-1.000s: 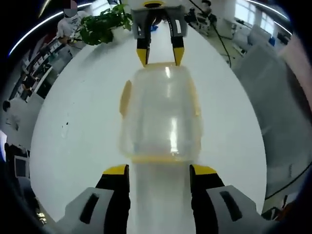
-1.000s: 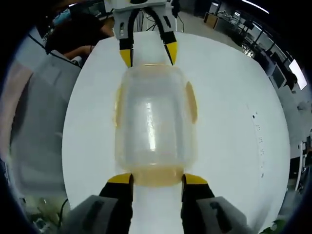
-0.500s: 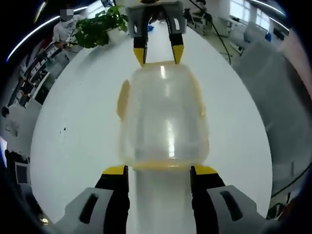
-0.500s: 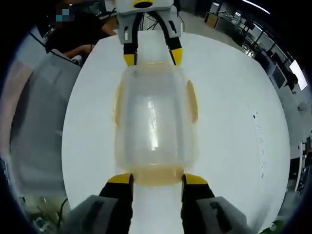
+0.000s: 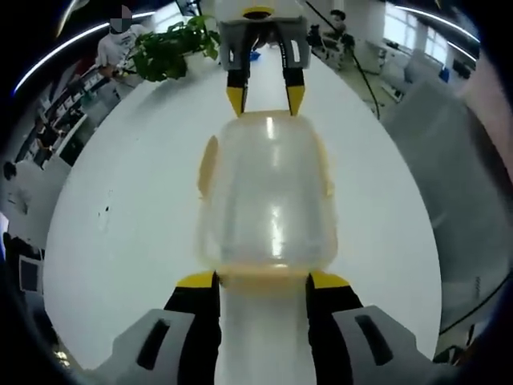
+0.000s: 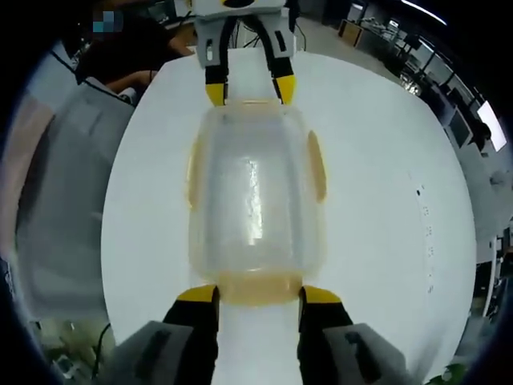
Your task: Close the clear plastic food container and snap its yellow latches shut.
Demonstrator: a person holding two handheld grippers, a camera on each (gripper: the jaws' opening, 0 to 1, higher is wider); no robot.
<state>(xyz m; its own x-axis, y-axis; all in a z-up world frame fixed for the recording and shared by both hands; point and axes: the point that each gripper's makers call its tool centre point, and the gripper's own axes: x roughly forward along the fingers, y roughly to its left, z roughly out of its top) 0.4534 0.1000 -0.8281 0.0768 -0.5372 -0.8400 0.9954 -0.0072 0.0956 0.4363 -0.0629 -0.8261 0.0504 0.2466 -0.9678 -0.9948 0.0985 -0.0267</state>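
The clear plastic container (image 5: 268, 200) lies lengthwise on the white table (image 5: 120, 208) with its lid on. Yellow latches show on its long sides (image 5: 208, 164) and at the near end (image 5: 260, 275). My left gripper (image 5: 260, 282) is open, its yellow-tipped jaws flanking that near end latch. At the far end, my right gripper (image 5: 265, 96) points back at me, open, tips at the container's edge. In the right gripper view the container (image 6: 255, 200) runs away from my right gripper (image 6: 251, 295), whose jaws flank its near yellow latch (image 6: 255, 289). The left gripper (image 6: 250, 90) stands at the far end.
A potted plant (image 5: 172, 44) stands at the table's far edge, with a person (image 5: 112, 40) behind it. Grey fabric (image 5: 449, 160) lies beyond the table's right edge. A person in dark clothes (image 6: 120, 56) sits past the table in the right gripper view.
The left gripper's jaws have drawn slightly closer together around the end latch. The container and the right gripper have stayed almost in place.
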